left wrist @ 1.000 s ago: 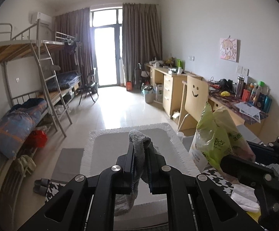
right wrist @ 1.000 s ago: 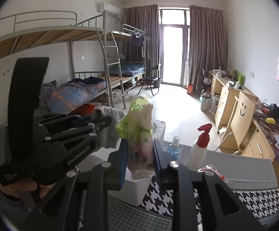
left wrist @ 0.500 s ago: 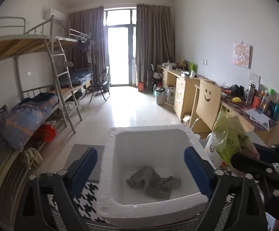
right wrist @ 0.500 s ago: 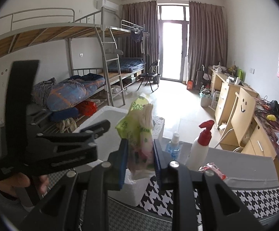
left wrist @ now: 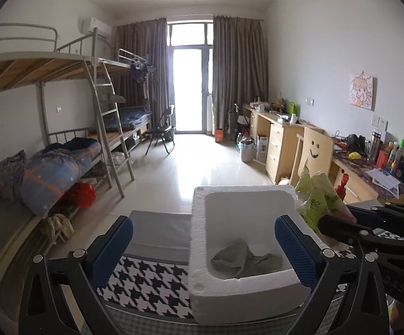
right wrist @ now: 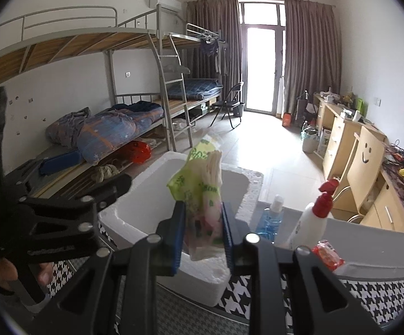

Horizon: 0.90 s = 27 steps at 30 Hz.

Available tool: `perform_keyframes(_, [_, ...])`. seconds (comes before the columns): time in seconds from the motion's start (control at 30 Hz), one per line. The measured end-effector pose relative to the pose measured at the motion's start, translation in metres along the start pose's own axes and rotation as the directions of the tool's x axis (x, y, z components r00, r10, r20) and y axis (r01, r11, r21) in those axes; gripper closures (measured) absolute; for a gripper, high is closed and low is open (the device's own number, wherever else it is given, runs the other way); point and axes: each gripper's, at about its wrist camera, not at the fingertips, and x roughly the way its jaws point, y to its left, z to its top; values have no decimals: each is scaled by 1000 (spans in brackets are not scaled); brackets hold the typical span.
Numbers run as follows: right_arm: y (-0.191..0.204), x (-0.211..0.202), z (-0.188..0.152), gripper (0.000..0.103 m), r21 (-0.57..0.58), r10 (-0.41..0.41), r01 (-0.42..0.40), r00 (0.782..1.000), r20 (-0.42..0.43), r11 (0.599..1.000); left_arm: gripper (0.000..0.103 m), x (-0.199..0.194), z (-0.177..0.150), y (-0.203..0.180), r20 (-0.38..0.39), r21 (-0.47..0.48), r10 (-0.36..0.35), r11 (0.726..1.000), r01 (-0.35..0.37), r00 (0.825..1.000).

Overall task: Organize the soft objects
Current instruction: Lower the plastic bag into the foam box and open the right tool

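So at the bottom of the left wrist view the left gripper (left wrist: 203,248) has its blue pads spread wide with nothing pinched; the jaws have just been opening, and the far pad sits over the white foam box (left wrist: 199,251) while the near one hangs over the houndstooth cloth (left wrist: 146,279). The grey sock-like rag (left wrist: 243,259) lies crumpled on the floor of that box, lower centre of the frame, not touching either pad. Over in the right wrist view, bottom centre, the right gripper (right wrist: 203,231) has its pads squeezed on a green printed plastic bag (right wrist: 199,192) with something pale stuffed in it, and the bag sticks up above the near corner of the box. A person's hand (right wrist: 4,273) shows at the lower left edge of that frame, wrapped around the left tool's handle. Just right of the bag stand a small blue bottle (right wrist: 270,220) and a white spray bottle with a red trigger (right wrist: 313,217), with a red packet (right wrist: 327,254) in front of them. Further back, on the left there's a metal bunk bed (right wrist: 135,64) with a rolled quilt, on the right a wooden desk (right wrist: 338,136) and a chair with a smiley face (right wrist: 366,153), and the curtained balcony door (right wrist: 260,67) at the far end.
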Motion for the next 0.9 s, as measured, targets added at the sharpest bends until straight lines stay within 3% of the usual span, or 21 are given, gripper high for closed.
perform_keyframes(0.77, [-6, 49, 2, 73, 26, 24, -21, 995, -96, 999, 1, -7, -20, 36, -13, -25, 32, 999, -33, 999])
perform_keyframes(0.8, [-7, 51, 1, 71, 32, 32, -28, 994, -103, 999, 1, -6, -21, 37, -13, -30, 33, 999, -34, 999])
perform_keyframes(0.9, [-8, 56, 0, 48, 23, 36, -34, 992, -125, 999, 1, -5, -22, 40, -18, -35, 34, 999, -34, 999])
